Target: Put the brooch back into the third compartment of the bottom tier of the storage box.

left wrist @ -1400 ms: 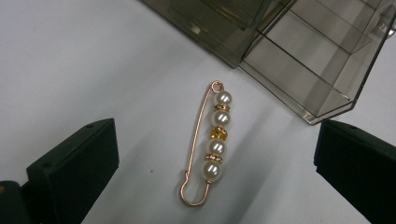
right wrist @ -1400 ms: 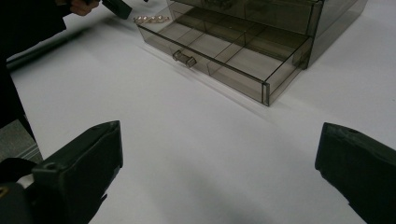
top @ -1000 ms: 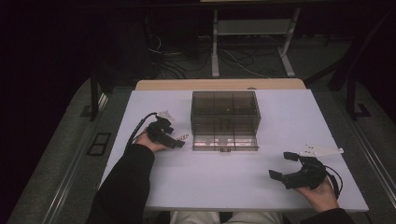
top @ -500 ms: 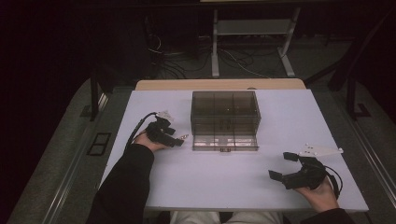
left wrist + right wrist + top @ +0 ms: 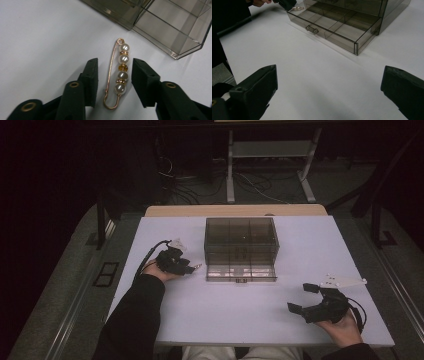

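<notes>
Left of the smoky clear plastic drawer box, the left gripper had just been closing around a gold pearl-beaded pin, pads not yet touching. The right gripper stood wide open, empty.

Left claw jaws just closing around pearl brooch pin on white table, not yet touching, smoky box beyond

Dim room, dark beyond the table's edges; the white tabletop is evenly lit from above, shadows soft, frames slightly grainy.
</notes>
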A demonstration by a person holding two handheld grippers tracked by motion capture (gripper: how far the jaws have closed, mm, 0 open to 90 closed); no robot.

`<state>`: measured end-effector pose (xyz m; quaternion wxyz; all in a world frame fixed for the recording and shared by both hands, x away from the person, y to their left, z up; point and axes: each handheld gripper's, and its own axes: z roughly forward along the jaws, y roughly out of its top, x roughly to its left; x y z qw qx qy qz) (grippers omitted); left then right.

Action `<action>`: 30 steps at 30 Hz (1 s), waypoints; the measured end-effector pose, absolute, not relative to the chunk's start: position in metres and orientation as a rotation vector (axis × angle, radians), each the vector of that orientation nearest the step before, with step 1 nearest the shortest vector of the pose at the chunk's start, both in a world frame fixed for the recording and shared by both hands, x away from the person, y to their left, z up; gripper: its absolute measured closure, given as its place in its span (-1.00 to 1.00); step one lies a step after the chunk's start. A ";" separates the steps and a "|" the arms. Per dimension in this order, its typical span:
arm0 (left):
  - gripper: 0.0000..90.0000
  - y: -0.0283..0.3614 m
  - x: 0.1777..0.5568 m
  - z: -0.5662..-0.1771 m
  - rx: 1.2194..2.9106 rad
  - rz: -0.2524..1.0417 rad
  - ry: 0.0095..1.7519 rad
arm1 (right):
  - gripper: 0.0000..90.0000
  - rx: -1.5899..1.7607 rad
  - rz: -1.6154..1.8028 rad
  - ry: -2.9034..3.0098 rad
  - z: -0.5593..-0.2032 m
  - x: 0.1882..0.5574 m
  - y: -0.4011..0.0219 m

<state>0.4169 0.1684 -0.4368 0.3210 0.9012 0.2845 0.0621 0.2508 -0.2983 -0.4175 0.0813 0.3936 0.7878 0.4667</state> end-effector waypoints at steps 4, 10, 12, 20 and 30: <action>0.36 0.168 0.416 -0.437 2.376 0.179 0.729 | -0.99 1.176 1.395 2.353 -0.418 0.250 -0.298; 0.52 0.166 0.415 -0.437 2.394 0.185 0.706 | -0.99 1.178 1.402 2.347 -0.417 0.250 -0.300; 0.54 0.166 0.415 -0.437 2.395 0.183 0.703 | -0.99 1.177 1.402 2.349 -0.417 0.250 -0.300; 0.58 0.167 0.416 -0.437 2.384 0.162 0.713 | -0.99 1.181 1.403 2.350 -0.417 0.250 -0.300; 0.74 0.169 0.418 -0.437 2.379 0.147 0.731 | -0.99 1.179 1.404 2.351 -0.417 0.250 -0.299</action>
